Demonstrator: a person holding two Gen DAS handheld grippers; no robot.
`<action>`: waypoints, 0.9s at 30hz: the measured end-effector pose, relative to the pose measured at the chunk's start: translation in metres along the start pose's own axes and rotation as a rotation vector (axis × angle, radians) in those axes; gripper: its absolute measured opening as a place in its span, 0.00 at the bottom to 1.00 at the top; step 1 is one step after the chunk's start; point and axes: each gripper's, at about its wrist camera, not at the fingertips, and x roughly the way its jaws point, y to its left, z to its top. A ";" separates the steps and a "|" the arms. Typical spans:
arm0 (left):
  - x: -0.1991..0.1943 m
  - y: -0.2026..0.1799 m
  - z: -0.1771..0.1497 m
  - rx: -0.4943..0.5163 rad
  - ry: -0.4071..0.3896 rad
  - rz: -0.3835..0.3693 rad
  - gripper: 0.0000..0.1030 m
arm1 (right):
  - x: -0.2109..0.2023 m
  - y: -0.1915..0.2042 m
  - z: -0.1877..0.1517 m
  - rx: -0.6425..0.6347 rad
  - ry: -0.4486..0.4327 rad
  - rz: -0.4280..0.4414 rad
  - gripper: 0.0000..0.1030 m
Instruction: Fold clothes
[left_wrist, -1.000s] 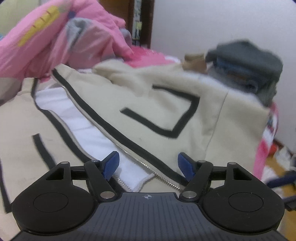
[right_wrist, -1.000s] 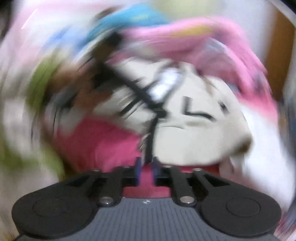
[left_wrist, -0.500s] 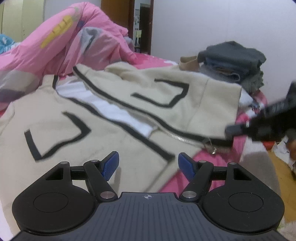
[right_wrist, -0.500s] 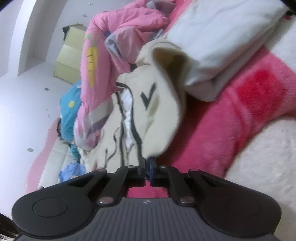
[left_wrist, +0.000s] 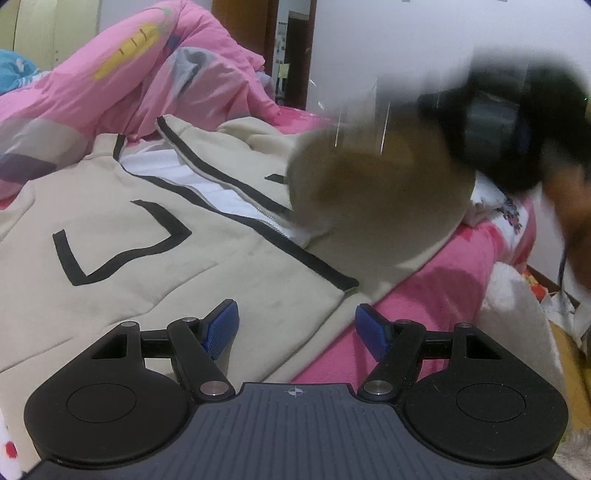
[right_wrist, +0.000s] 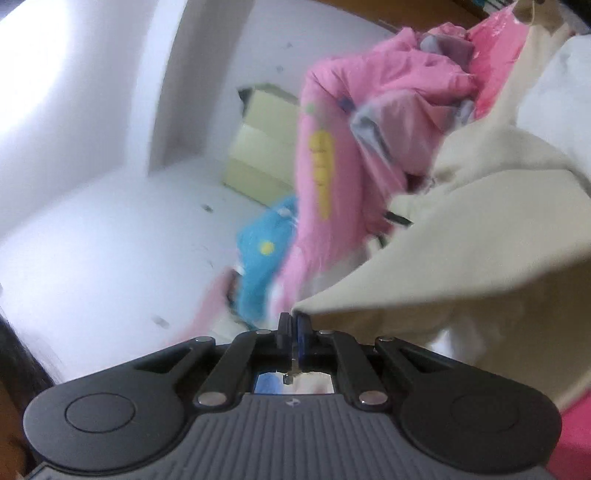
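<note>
A cream zip-up jacket (left_wrist: 155, 258) with black trim lies open on the pink bed, its white lining showing. My left gripper (left_wrist: 295, 328) is open and empty, just above the jacket's lower hem. My right gripper (right_wrist: 293, 325) is shut on a corner of the jacket (right_wrist: 461, 266) and holds that side lifted. In the left wrist view the lifted flap (left_wrist: 376, 184) is a blur over the jacket's right half, with the right gripper (left_wrist: 509, 122) above it.
A pink quilt (left_wrist: 122, 85) with a carrot print is heaped behind the jacket and shows in the right wrist view (right_wrist: 351, 147). The pink bedsheet (left_wrist: 436, 288) lies right of the jacket. A blue cloth (right_wrist: 266, 251) lies further back.
My right gripper has lifted the jacket's right side up and swung it over toward the left. The left gripper has drawn back slightly toward the hem and stays open.
</note>
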 end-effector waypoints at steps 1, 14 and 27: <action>-0.001 0.000 -0.001 0.001 -0.002 -0.002 0.69 | 0.003 -0.016 -0.009 0.038 0.047 -0.087 0.04; -0.006 0.003 0.009 -0.021 -0.035 0.003 0.69 | 0.003 -0.052 -0.028 0.108 0.152 -0.276 0.03; 0.041 -0.012 0.028 0.014 0.006 -0.033 0.69 | -0.020 -0.031 -0.024 0.023 0.175 -0.336 0.39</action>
